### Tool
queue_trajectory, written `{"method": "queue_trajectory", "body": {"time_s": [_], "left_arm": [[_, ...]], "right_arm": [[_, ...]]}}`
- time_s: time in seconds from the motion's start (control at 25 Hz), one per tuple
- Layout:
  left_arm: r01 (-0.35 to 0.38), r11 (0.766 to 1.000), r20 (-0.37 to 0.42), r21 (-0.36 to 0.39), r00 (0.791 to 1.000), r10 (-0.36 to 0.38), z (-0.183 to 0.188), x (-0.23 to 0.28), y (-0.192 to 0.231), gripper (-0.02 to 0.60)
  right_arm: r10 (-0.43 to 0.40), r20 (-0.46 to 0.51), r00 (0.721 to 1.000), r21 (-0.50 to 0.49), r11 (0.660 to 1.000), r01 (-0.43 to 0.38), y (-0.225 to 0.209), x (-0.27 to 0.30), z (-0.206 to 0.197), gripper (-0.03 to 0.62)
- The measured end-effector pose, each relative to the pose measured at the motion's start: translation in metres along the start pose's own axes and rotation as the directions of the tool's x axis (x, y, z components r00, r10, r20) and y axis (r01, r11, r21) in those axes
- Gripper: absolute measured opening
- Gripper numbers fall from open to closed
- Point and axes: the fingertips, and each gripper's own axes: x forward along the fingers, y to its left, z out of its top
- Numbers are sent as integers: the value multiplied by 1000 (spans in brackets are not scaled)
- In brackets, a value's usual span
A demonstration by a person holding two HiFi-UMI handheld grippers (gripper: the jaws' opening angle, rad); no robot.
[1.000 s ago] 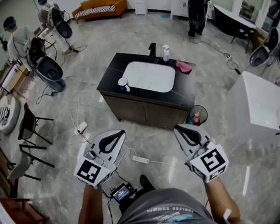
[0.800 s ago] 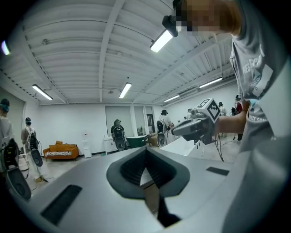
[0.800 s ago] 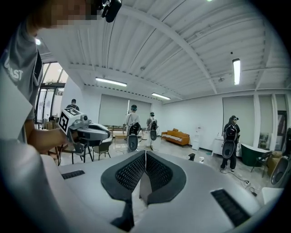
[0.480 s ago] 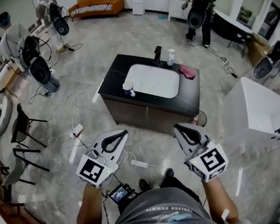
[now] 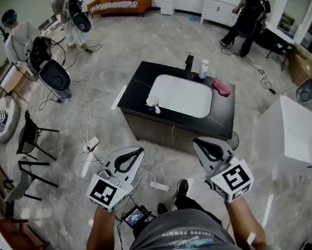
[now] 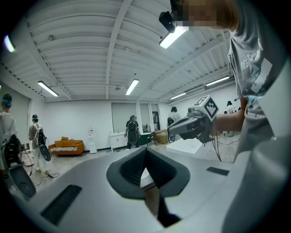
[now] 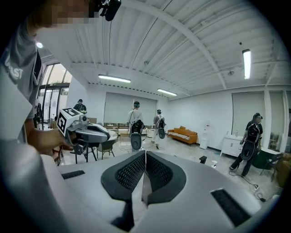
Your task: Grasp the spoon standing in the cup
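Observation:
In the head view a white cup (image 5: 152, 102) with a spoon standing in it sits on the front left corner of a black vanity counter (image 5: 137, 92), beside the white sink (image 5: 182, 95). The spoon is too small to make out clearly. My left gripper (image 5: 137, 150) and right gripper (image 5: 197, 143) are held level in front of me, well short of the counter, over the floor. Both are shut with nothing between the pads. The left gripper view shows its pads (image 6: 136, 166) meeting, with the right gripper (image 6: 191, 127) beside. The right gripper view shows the same closed pads (image 7: 132, 173).
On the counter's far edge are a black faucet (image 5: 189, 61), a soap bottle (image 5: 204, 69) and a pink cloth (image 5: 221, 87). A white bathtub (image 5: 297, 135) stands at the right. Cables and a power strip (image 5: 158, 185) lie on the floor ahead. Black chairs (image 5: 31, 137) and several people stand around.
The vanity has slid lower and to the right in the head view and looks a little nearer. Both grippers keep their pose in front of me and stay shut.

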Motion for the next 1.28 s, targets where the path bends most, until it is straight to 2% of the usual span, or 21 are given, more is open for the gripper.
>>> {"method": "queue_trajectory", "body": {"time_s": [0.36,0.72,1.04,1.28], "left_arm": [[-66,998,-40,9,997,67,6,58,36,2],[-177,984,-66,13,982,178,12,115,62,2],[-215,977,-91,8,972,215,3,132,88,2],[-181,983,-93,3,979,181,-11,136,117,2]], "right_arm": [[77,-1,997,13,997,-77,-61,44,-6,32],[184,31,982,20,983,-184,-125,84,-12,32],[227,22,974,16,974,-228,-140,119,-23,34],[202,-8,979,21,979,-201,-138,149,-36,33]]}}
